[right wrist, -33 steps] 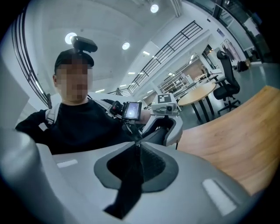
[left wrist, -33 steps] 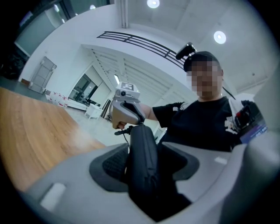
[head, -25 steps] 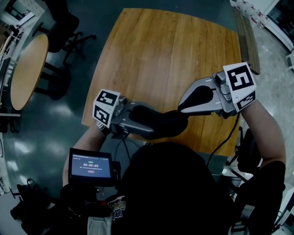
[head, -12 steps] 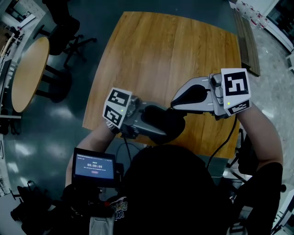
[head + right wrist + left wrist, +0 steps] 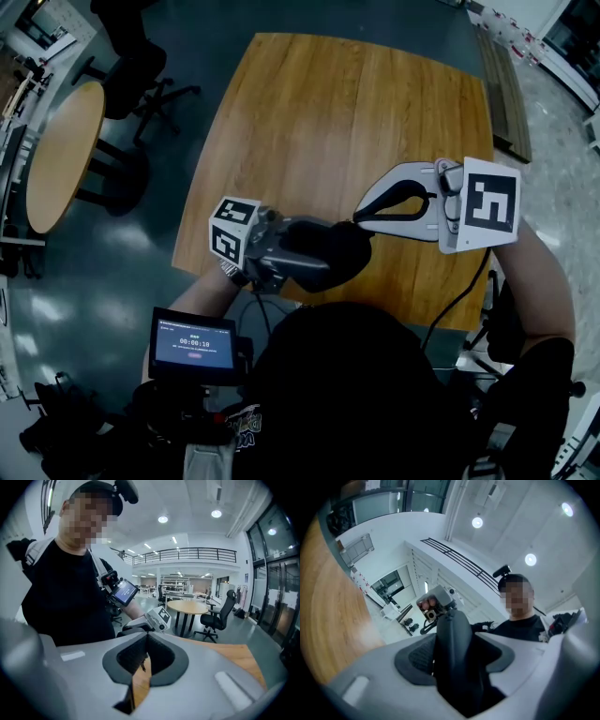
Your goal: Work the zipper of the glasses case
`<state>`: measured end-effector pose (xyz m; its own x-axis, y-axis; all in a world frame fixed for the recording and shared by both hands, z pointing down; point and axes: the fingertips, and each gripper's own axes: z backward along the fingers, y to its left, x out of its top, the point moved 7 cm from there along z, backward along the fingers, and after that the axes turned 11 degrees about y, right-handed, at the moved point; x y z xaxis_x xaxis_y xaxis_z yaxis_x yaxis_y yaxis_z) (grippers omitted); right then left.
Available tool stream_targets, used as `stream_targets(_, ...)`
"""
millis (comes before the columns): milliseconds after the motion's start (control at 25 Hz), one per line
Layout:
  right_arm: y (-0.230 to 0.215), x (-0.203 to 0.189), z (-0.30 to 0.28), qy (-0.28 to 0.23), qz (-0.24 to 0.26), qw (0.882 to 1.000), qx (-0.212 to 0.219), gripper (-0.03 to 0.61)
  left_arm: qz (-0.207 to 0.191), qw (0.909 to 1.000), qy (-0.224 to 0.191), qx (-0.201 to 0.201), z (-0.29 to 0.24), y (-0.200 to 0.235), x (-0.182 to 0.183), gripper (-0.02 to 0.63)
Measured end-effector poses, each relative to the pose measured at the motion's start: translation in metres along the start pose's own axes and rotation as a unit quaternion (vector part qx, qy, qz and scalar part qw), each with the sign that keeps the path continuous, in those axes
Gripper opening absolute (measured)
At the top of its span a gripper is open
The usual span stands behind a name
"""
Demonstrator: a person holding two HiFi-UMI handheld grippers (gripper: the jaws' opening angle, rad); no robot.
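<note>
In the head view my left gripper holds a black glasses case above the near edge of the wooden table. Its jaws have just closed a little, and the case stays between them. In the left gripper view the case stands on edge, pressed between the pads of that gripper. My right gripper meets the case's right end with its jaws shut. In the right gripper view a small dark zipper pull hangs between the closed pads of my right gripper, and the left gripper shows just beyond.
A round wooden table and black office chairs stand on the dark floor to the left. A small screen is strapped to the person's left forearm. A cable trails from the right gripper.
The right gripper has rolled, so its marker cube now faces up, and it sits slightly lower in the picture. The left gripper and case have shifted a little to the right.
</note>
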<state>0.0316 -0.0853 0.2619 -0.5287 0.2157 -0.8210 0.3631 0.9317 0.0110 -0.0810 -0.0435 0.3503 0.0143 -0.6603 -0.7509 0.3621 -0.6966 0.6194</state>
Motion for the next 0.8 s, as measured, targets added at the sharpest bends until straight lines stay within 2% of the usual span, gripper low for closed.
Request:
stream_targets(120,0.001,0.005,0.003,0.046,0.051,0.997,-0.036,0.005,-0.012,0.9996,-0.023,0.012,0.003,0.0,0.004,0.253)
stream_targets(280,0.008,0.011,0.008,0.088,0.101,0.986,-0.101,0.005,-0.022,0.9972,-0.068,0.023,0.011,0.0,0.006,0.255)
stream_targets(400,0.015,0.009,0.011,0.091,0.117,0.977,-0.15,0.005,-0.016,0.9929,-0.115,0.026,0.019,0.001,0.008,0.255)
stream_targets(520,0.019,0.006,0.01,0.073,0.117,0.967,-0.213,0.005,-0.017,0.9856,-0.165,0.034,0.024,0.002,0.011,0.255)
stream_targets(640,0.023,0.0,0.007,0.056,0.104,0.956,-0.267,0.005,-0.006,0.9741,-0.224,0.033,0.028,0.004,0.013,0.255)
stream_targets(800,0.04,-0.017,-0.01,0.061,0.101,0.947,-0.298,0.005,0.012,0.9471,-0.317,0.051,0.039,0.013,0.021,0.255)
